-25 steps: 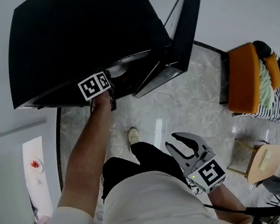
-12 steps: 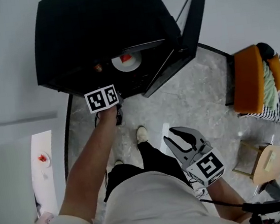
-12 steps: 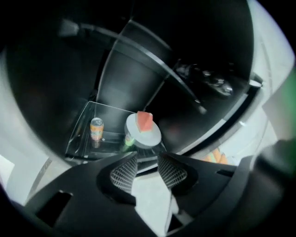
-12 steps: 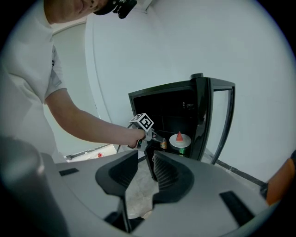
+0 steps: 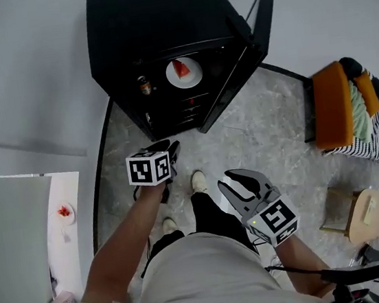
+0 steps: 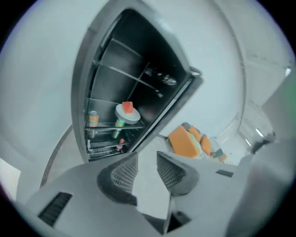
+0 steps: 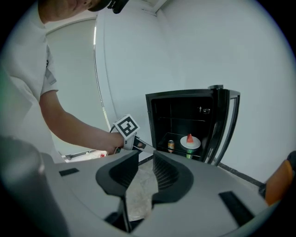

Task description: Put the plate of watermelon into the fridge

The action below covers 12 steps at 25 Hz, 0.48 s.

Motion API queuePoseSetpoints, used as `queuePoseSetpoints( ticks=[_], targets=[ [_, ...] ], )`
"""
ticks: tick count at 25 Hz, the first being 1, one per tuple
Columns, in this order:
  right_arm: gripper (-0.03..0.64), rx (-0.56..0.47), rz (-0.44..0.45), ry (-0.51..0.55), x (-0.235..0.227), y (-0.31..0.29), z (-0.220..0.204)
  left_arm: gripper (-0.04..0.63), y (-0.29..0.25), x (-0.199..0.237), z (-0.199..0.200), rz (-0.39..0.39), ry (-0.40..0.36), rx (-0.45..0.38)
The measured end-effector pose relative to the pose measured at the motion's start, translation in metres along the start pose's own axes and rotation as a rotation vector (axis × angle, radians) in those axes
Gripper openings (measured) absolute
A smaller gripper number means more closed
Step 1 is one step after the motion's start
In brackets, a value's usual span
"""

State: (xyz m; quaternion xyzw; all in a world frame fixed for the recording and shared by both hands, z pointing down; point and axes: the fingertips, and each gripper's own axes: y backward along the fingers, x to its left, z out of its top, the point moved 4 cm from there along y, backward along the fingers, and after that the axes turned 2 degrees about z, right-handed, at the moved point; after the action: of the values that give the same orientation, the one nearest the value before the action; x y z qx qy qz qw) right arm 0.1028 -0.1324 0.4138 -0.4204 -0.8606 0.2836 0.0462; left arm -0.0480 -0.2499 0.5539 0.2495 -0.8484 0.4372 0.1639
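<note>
The white plate with a watermelon slice [image 5: 184,72] rests on a shelf inside the open black fridge [image 5: 151,20]. It also shows in the left gripper view [image 6: 127,112] and the right gripper view [image 7: 190,142]. My left gripper [image 5: 165,147] hangs over the floor in front of the fridge, well clear of the plate. Its jaws have just been closing a little, and they still stand apart with nothing between them [image 6: 147,169]. My right gripper [image 5: 241,183] is lower and to the right, open and empty [image 7: 145,173].
The fridge door [image 5: 256,27] stands open to the right. A drink can [image 5: 144,85] sits left of the plate. An orange armchair [image 5: 340,110] and a small wooden table [image 5: 365,213] stand at the right. A white counter with a small dish [image 5: 64,212] is at the left.
My left gripper has drawn back out of the fridge opening toward me, leaving the plate on the shelf. The right gripper has shifted slightly, and the whole fridge now looks farther off.
</note>
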Motion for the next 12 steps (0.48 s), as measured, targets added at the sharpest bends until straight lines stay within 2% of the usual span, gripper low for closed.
queuePoseSetpoints(
  ticks=[5, 12],
  targets=[
    [0.083, -0.012, -0.022, 0.022, 0.047, 0.004, -0.003, 0.137, 0.068, -0.02, -0.037, -0.091, -0.106, -0.004],
    [0.05, -0.018, -0.027, 0.057, 0.12, 0.011, -0.011, 0.137, 0.168, -0.04, -0.094, -0.165, -0.214, -0.016]
  ],
)
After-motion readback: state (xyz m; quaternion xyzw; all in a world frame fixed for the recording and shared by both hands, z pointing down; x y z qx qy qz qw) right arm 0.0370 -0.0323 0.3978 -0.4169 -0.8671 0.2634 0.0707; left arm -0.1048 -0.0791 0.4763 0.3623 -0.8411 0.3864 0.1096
